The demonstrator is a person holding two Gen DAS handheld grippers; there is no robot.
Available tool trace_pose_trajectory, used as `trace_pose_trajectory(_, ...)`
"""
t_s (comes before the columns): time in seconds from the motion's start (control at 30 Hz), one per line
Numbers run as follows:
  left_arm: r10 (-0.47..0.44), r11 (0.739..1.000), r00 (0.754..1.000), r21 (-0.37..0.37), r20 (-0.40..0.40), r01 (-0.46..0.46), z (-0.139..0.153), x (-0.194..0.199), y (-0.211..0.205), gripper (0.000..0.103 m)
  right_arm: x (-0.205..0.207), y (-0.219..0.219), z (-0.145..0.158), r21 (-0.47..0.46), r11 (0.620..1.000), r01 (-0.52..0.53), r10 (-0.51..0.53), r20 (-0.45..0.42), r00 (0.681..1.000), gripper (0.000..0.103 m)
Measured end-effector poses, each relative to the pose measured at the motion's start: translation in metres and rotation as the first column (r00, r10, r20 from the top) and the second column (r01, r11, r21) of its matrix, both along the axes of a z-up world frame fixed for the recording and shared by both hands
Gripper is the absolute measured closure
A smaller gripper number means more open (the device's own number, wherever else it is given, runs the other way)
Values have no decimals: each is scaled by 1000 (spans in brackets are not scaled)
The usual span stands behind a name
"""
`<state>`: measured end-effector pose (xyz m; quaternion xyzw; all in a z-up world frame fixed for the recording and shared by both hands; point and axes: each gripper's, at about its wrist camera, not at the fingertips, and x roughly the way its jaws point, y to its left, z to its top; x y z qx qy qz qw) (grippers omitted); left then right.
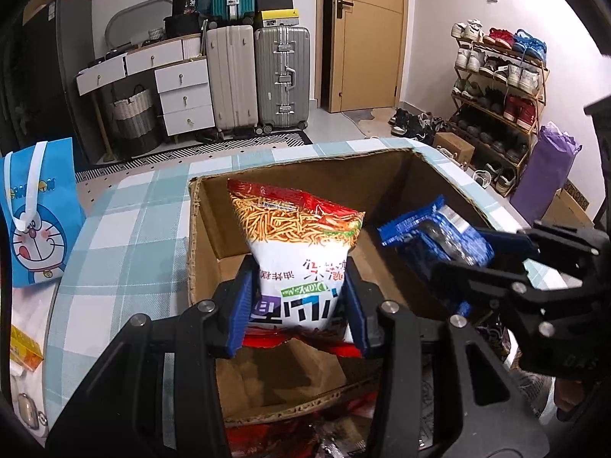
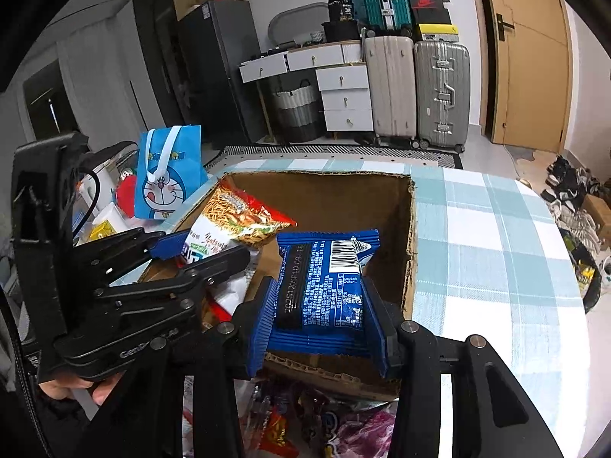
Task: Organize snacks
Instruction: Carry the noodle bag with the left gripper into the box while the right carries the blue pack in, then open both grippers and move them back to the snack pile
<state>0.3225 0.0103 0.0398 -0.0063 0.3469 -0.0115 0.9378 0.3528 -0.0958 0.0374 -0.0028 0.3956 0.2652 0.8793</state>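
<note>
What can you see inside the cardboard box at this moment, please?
Bare brown floor and walls of the cardboard box. The noodle snack bag and blue packet are held over its opening, hiding part of the floor below them.

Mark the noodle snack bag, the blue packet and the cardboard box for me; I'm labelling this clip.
noodle snack bag (image 1: pixel 298 236): left wrist view, on its printed front.
blue packet (image 2: pixel 324 286): right wrist view, on its printed back panel.
cardboard box (image 2: pixel 410 225): right wrist view, on its right wall edge.

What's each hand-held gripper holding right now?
Left hand-held gripper: closed on the red-and-white noodle snack bag, over the cardboard box.
Right hand-held gripper: closed on the blue snack packet, over the same box.
</note>
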Motion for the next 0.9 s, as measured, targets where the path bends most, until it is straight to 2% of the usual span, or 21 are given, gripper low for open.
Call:
trace_pose_trajectory(0.13,2,1000,1000,0,-5,-2,-1,-1,7,63,-3,2,2,29,1000,6,-6,-24,1000,60)
trace_pose_trajectory(0.37,-17,1000,1000,-4,-2,17,3,-6,6,62,-5,0,7,49,999,-3,3,5,1000,59)
trace_pose_trajectory(0.4,-16,1000,1000,5,2,16,5,-7,5,57,-6,-1,11,55,998,-8,7,18,1000,58)
trace_pose_trajectory(0.43,-21,1000,1000,3,10,21,7,-12,6,53,-7,-2,14,61,998,-12,10,25,1000,54)
trace_pose_trajectory(0.5,-28,1000,999,-11,30,28,14,-19,7,29,-13,-7,22,66,998,-18,15,49,999,50)
trace_pose_trajectory(0.57,-25,999,998,-18,56,26,20,-32,11,20,-19,-12,32,58,998,-20,16,79,997,39)
trace_pose_trajectory(0.63,-26,999,998,-23,62,28,25,-42,13,17,-28,-20,41,69,997,-19,12,98,995,7)
trace_pose_trajectory(0.67,-20,1000,998,-22,58,22,26,-46,13,12,-33,-24,45,79,997,-16,8,99,995,1)
trace_pose_trajectory(0.7,-8,1000,999,-21,54,9,27,-51,15,3,-37,-29,47,92,996,-19,9,99,995,0)
trace_pose_trajectory(0.73,3,1000,999,-21,53,-2,28,-58,17,0,-41,-33,49,100,995,-25,16,94,995,0)
trace_pose_trajectory(0.9,39,998,998,-41,59,-37,22,-105,23,1,-70,-53,52,58,998,8,-14,104,994,0)
